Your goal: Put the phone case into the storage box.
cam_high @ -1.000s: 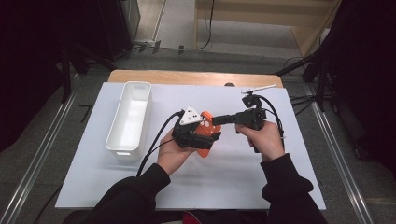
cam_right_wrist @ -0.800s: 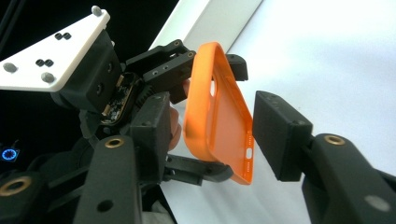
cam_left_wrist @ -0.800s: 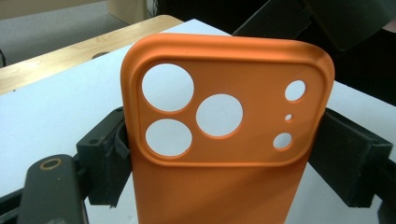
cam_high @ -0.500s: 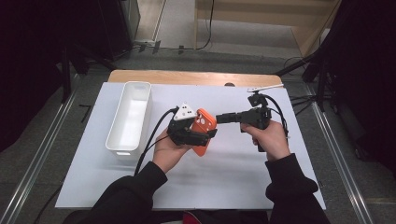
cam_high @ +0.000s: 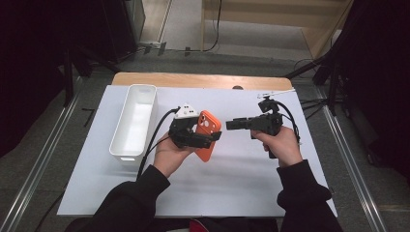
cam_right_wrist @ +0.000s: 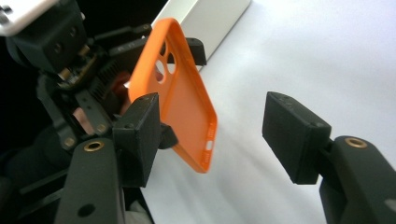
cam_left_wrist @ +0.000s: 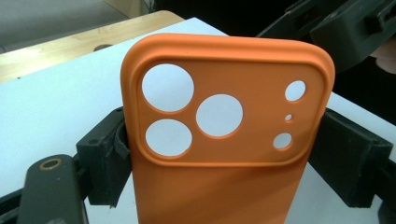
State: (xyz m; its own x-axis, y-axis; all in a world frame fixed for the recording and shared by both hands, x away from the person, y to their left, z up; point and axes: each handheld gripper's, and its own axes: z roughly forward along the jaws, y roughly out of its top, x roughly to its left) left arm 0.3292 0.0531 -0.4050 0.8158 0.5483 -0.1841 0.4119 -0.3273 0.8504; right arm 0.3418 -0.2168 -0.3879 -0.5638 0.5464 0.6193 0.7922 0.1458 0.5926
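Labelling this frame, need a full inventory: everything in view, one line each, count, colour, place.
orange silicone phone case: 1, orange, held off the table at centre, clamped across its sides by the left tool.
white rectangular plastic bin: 1, white, left part of the sheet.
white sheet: 1, white, covers the tabletop.
wooden tabletop edge: 1, light brown, far side.
left tool: 1, black, pads on the case.
right tool: 1, black, right of the case, jaws apart and just been opening, touching nothing.
hands: 2, one on each tool.
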